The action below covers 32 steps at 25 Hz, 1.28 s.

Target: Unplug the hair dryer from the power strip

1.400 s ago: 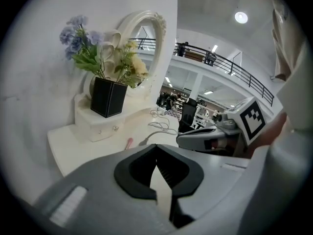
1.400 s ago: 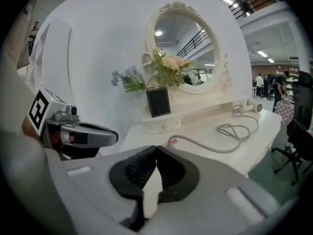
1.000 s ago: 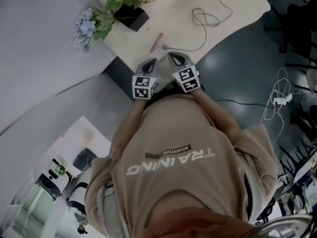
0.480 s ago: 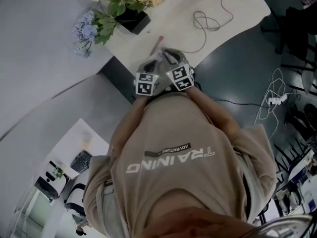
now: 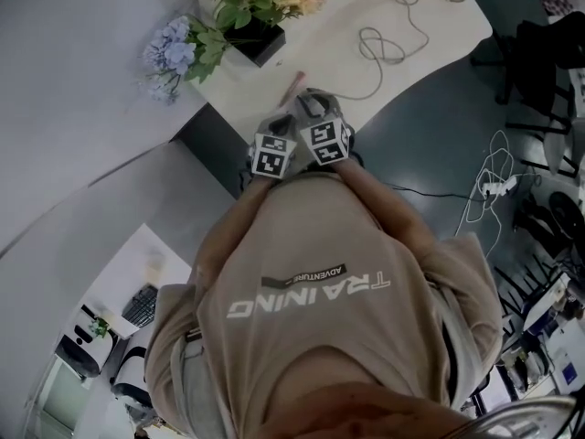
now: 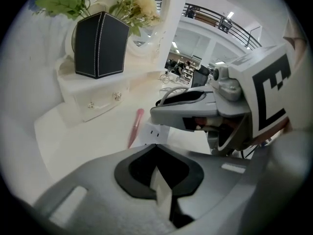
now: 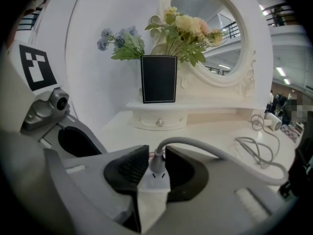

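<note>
Two grippers: left gripper (image 6: 156,153) and right gripper (image 7: 155,159), side by side at the near edge of the white table (image 5: 457,21).
Left jaws: closed on the one white power strip (image 6: 152,131); a wedge of it shows between the black pads.
Right jaws: opening, with the pads standing clear on either side of the grey plug (image 7: 157,169); nothing gripped.
Plug: one, upright on the strip's top face; whether its pins are seated cannot be told.
Cord (image 7: 220,153): one, grey, looping from the plug across the table.
Hair dryer (image 7: 270,122): one, white, at the table's far end, well apart from the strip.
Black box vase (image 7: 158,79): one, holding cream flowers (image 7: 190,26) and blue flowers (image 7: 117,37).
Drawer unit (image 7: 159,120): one, shut, under the vase.
Pink stick (image 6: 135,127): one, loose beside the strip.
</note>
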Each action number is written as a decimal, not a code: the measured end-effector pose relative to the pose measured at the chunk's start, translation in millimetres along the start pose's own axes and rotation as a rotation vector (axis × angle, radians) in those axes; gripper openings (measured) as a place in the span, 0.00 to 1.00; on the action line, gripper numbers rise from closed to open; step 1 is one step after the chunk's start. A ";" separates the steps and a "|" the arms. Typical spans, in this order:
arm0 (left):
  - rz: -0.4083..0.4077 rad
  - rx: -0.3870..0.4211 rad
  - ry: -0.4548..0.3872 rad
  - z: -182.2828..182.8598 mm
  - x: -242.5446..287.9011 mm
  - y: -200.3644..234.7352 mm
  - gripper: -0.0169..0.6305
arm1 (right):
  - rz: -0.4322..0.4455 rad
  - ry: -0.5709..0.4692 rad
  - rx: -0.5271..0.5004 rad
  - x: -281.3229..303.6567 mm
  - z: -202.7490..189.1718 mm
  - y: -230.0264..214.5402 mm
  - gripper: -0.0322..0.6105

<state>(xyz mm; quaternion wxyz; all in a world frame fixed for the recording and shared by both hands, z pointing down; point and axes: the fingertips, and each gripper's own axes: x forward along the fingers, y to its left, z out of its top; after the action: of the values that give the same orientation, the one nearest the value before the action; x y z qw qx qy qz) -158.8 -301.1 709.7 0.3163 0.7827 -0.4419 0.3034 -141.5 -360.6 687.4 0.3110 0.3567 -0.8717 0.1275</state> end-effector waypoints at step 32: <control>0.075 -0.043 -0.323 58.5 -99.3 27.7 0.03 | 0.070 -0.251 -0.029 -99.3 81.6 -11.1 0.16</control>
<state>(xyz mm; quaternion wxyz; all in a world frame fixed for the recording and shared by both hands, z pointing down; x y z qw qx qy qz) -214.1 -307.5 605.0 0.2465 0.7972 -0.5224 0.1757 -115.7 -350.9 561.3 0.2001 0.3348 -0.9173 0.0801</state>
